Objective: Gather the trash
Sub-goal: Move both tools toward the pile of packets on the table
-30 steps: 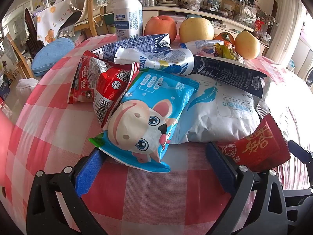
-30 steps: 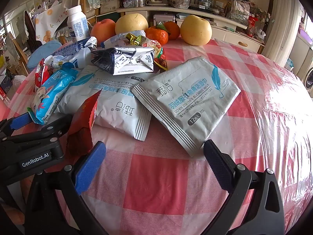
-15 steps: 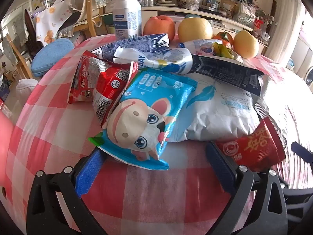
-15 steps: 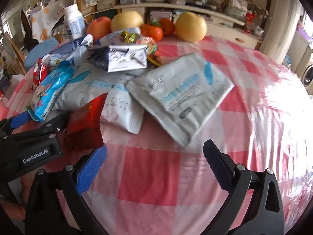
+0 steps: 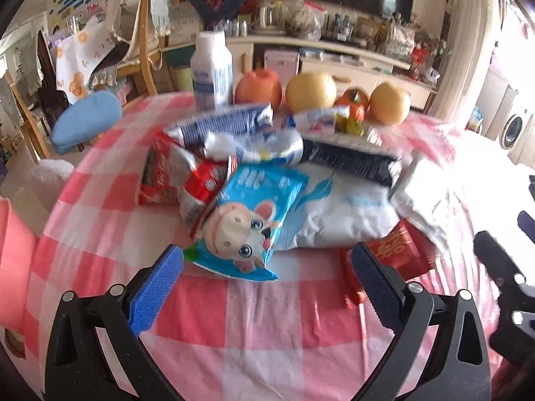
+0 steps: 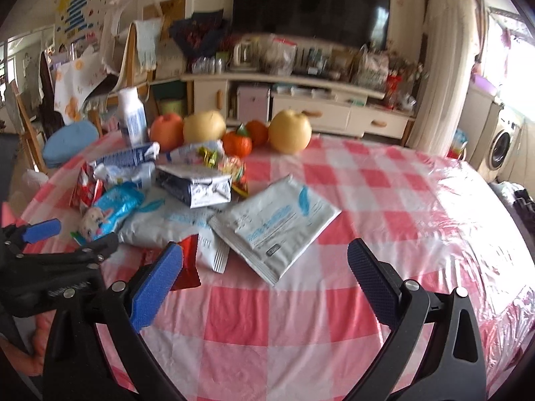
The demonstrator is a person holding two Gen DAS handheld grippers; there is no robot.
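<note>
A heap of wrappers lies on the red-and-white checked table (image 5: 260, 327). In the left wrist view a blue cartoon packet (image 5: 254, 220) is nearest, with a red-and-white sachet (image 5: 167, 173), a dark foil bag (image 5: 347, 162), a white pouch (image 5: 337, 210) and a red packet (image 5: 398, 250) around it. My left gripper (image 5: 267, 287) is open and empty just short of the blue packet. In the right wrist view a grey pouch (image 6: 277, 224) lies ahead of my open, empty right gripper (image 6: 264, 277), and the red packet (image 6: 187, 260) sits by its left finger.
Behind the heap stand a white bottle (image 5: 212, 70), an apple (image 5: 259, 87), two pears (image 5: 311, 92) and oranges (image 6: 237, 143). A wooden chair with a blue cushion (image 5: 87, 122) is at the left. A TV cabinet (image 6: 301, 100) runs behind the table.
Both grippers have pulled back and lifted away from the heap, so the wrappers look farther off. The right view now tilts up towards the room. Both stay open and empty.
</note>
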